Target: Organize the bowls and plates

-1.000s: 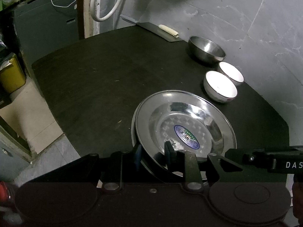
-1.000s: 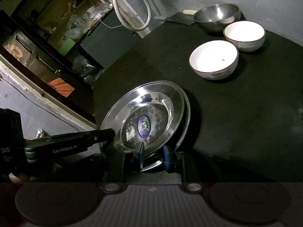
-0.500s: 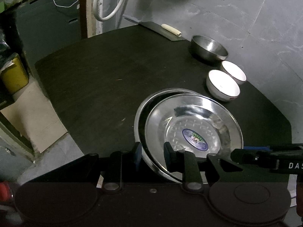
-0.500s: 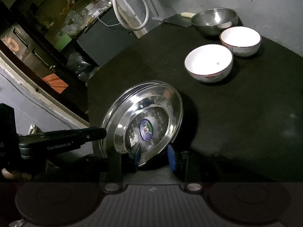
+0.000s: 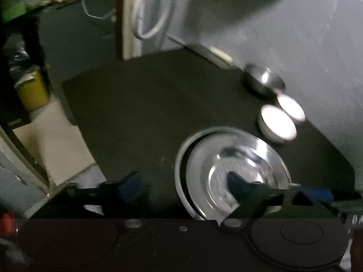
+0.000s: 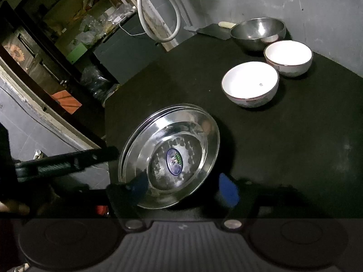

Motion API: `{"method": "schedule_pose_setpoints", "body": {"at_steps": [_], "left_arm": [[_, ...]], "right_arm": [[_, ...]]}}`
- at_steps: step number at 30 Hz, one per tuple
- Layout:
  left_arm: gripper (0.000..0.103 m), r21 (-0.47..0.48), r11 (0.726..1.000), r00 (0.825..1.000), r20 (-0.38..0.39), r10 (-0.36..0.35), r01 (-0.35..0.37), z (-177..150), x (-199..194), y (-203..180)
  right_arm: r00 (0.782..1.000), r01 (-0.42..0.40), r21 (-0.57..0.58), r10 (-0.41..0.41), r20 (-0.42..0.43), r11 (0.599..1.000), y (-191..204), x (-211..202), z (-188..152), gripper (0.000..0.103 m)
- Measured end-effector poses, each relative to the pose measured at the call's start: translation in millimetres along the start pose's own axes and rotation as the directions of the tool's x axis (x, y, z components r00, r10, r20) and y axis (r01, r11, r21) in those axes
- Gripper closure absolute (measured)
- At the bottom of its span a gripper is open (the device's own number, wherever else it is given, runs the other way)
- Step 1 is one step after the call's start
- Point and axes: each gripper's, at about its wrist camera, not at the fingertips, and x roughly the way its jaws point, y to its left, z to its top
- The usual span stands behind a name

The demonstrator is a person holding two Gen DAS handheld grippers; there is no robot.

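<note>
Two shiny round steel plates [image 6: 172,156] sit stacked on the black table [image 6: 283,149], gathered into one pile; both the left gripper [image 5: 183,184] and right gripper [image 6: 183,188] gape wide, apparently empty despite blur.

stacked round steel plates [image 6: 172,156] on dark tabletop [image 6: 283,147], near edge | two white ceramic bowls [image 6: 249,83] side by side behind | steel bowl [image 6: 257,32] farthest back, by wall

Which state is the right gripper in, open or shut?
Open: the right gripper has blue pads spread wide either side of the steel plate rim.
</note>
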Motion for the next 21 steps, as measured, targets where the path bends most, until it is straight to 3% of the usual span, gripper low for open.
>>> {"method": "schedule_pose_setpoints", "body": {"at_steps": [2,5,9,13,17,21], "left_arm": [[0.001,-0.032,0.999,0.999,0.033,0.018,-0.017,2.3,-2.8,1.2],[0.001,-0.074,0.997,0.998,0.054,0.029,-0.025,8.0,0.5,-0.7],[0.001,-0.113,0.993,0.995,0.093,0.032,-0.021,24.0,9.0,-14.4],[0.001,-0.133,0.991,0.986,0.164,0.027,-0.005,51.4,23.2,-41.8],[0.001,-0.177,0.984,0.979,0.197,0.054,-0.018,87.2,56.0,-79.5],[0.001,-0.189,0.982,0.976,0.211,0.058,-0.018,118.2,97.8,-115.0]], "right_arm": [[1.000,0.015,-0.003,-0.015,0.004,1.000,-1.3,-1.8,0.7,0.014],[0.999,0.046,-0.014,-0.045,0.029,0.999,-8.5,-8.2,6.4,0.007],[0.984,0.125,-0.059,-0.116,0.136,0.990,-26.8,-27.1,23.6,0.002],[0.947,0.203,-0.098,-0.170,0.271,0.974,-53.2,-40.4,55.7,0.001],[0.917,0.224,-0.059,-0.190,0.352,0.973,-86.1,-31.4,95.0,0.001],[0.916,0.209,-0.029,-0.186,0.355,0.977,-118.3,-5.5,134.0,0.008]]}}
